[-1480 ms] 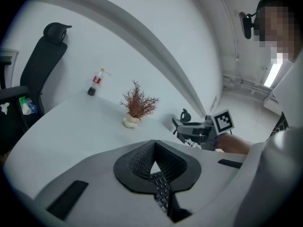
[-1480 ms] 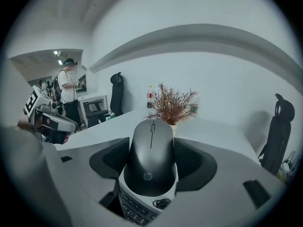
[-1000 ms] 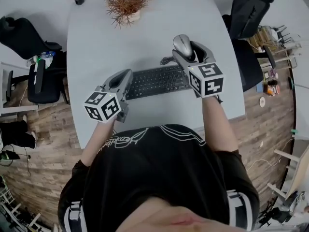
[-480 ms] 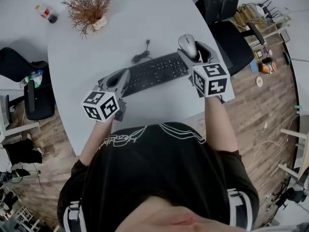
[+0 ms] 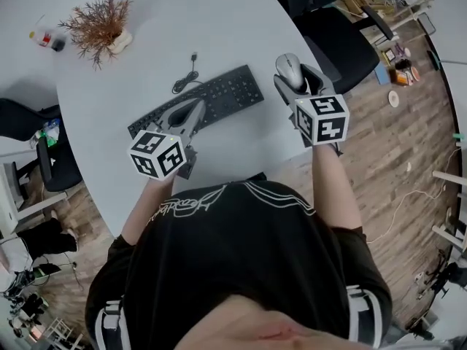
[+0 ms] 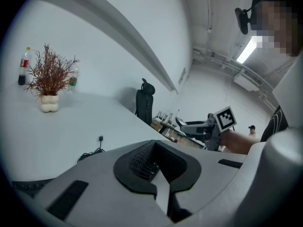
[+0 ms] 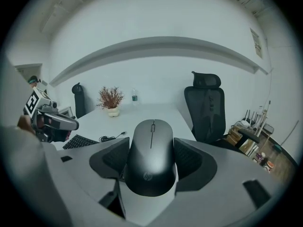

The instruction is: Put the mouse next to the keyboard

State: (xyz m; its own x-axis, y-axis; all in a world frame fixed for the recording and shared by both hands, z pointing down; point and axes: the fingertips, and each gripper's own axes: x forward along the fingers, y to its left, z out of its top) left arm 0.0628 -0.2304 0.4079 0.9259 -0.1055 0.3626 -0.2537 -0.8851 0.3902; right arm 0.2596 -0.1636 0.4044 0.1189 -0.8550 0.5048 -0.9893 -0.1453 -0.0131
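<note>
A grey mouse (image 5: 289,65) (image 7: 152,157) is clamped between the black pads of my right gripper (image 5: 294,79) (image 7: 151,167). It is held just right of the black keyboard's (image 5: 219,93) (image 7: 78,141) right end, near the table's right edge. I cannot tell whether the mouse touches the table. My left gripper (image 5: 191,114) (image 6: 156,167) is shut with nothing in it, and it hovers over the left part of the keyboard. The keyboard's cable (image 5: 186,79) (image 6: 94,149) lies coiled behind it.
The white oval table (image 5: 146,42) carries a dried plant in a pot (image 5: 98,28) (image 6: 49,82) (image 7: 110,100) and bottles (image 5: 47,39) at its far left. Black office chairs (image 5: 328,28) (image 7: 208,105) stand to the right, and another chair (image 5: 44,152) to the left. A wooden floor surrounds the table.
The head view has swung, so the table and keyboard look turned. The right gripper with the mouse now sits further right of the keyboard's end. The left gripper stays over the keyboard.
</note>
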